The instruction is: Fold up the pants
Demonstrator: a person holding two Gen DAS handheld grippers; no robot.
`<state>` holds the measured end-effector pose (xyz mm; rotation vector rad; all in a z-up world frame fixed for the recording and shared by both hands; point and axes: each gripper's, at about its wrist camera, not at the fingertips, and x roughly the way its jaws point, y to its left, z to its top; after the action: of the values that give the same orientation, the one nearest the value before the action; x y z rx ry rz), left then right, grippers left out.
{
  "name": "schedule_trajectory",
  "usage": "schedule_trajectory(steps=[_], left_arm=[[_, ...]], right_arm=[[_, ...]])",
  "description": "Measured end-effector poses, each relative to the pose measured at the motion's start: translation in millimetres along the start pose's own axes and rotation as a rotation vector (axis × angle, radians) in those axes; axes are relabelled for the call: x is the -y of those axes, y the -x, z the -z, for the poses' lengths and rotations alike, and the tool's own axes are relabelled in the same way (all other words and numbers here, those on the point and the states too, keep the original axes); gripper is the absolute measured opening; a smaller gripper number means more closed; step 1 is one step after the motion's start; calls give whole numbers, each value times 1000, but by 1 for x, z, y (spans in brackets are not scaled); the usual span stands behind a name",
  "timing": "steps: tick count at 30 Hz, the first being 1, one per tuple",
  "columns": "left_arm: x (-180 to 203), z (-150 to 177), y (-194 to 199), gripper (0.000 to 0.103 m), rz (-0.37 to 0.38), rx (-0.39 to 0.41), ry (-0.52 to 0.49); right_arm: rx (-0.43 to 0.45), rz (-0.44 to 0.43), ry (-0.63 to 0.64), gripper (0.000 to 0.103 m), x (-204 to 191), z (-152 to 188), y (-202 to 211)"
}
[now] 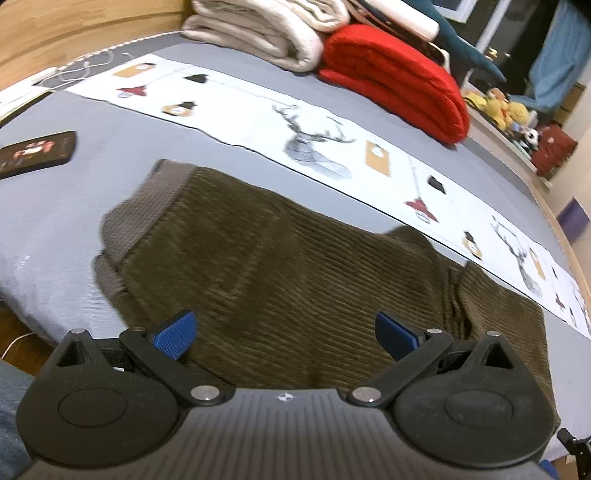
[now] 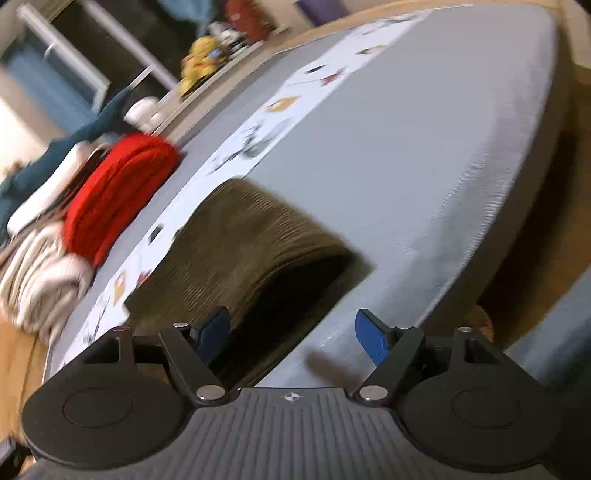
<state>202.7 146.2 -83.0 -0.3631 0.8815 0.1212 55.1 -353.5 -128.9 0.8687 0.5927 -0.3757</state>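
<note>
Both left gripper and right gripper gape wide above corduroy pants; best pinch the twelve-o'clock waistband edge squarely.

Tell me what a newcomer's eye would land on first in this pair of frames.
Probably the olive-brown corduroy pants, spread on the grey bed right ahead of the open left hand-held gripper. Next, the bright red folded blanket at the far side, beside a cream blanket. The white runner printed with deer heads crosses the bed behind the pants; the right hand-held gripper is open too, at the pants' end.
</note>
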Motion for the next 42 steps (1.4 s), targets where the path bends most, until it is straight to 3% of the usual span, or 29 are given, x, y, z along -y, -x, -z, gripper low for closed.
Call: schedule_trajectory(steps=[7,11,14,18,22,25,27,29,32,36,40,42], left_arm=[[-39,-5,7,103,-82,33,69],[-62,-9,4,103,-113,21,126],[-75,-8,0,103,-142,10,147],[-89,-7,-6,103,-161,-12,169],[-98,-8,-9,103,-161,-25,200],[-102,-10,-9,103,-160,-22,217],[-104,-10,-10,103,-163,-21,217],[-104,-10,-12,103,-159,-27,209],[-102,-10,-15,103,-152,-34,200],[-101,-10,-16,103,-135,-42,200],[-98,-10,-15,103,-121,-38,192],[-96,-9,-14,103,-120,-33,184]], right_arm=[[20,-18,-39,78,-3,-19,-24],[-23,25,-11,85,-6,-19,-51],[22,20,19,89,-12,-11,-54],[12,1,47,98,-24,-6,-58],[28,11,44,101,-28,-4,-62],[102,94,-16,85,-25,-6,-50],[199,174,-36,87,-22,-10,-44],[179,187,-77,88,-15,-21,-50],[134,137,-145,96,-8,-32,-64],[142,170,-15,96,-21,-23,-72],[39,122,180,97,-47,-7,-81],[35,124,223,97,-51,-4,-82]])
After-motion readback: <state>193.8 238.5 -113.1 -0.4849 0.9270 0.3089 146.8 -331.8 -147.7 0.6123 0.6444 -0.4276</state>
